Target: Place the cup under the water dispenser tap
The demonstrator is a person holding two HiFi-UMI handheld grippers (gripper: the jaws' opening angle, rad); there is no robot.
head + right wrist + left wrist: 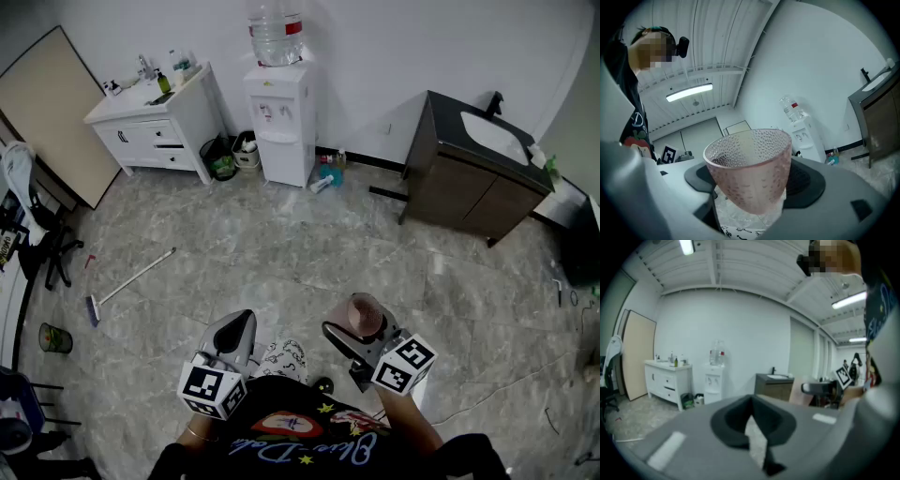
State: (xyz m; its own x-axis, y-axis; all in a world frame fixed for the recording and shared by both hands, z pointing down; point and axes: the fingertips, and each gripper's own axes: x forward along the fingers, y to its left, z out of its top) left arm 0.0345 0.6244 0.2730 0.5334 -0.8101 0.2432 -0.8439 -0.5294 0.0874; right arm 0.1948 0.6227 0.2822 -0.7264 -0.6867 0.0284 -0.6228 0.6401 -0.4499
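A pink, dimpled, see-through cup (pixel 751 168) stands upright between the dark pads of my right gripper (pixel 754 185), which is shut on its sides. The head view shows the cup (pixel 366 316) and right gripper (pixel 359 325) low in the frame, close to the person's body. A white water dispenser (pixel 279 122) with a bottle on top stands against the far wall, well away from the cup; it also shows small in the right gripper view (pixel 806 137) and in the left gripper view (pixel 712 383). My left gripper (pixel 236 330) is beside the right one, its jaws together and holding nothing (pixel 752 420).
A white vanity cabinet (pixel 155 122) stands left of the dispenser, with small bins (pixel 225 155) between them. A dark sink cabinet (pixel 473 173) is at the right. Bottles (pixel 328 176) lie by the dispenser's foot. A broom (pixel 127 286) lies on the marble floor at left.
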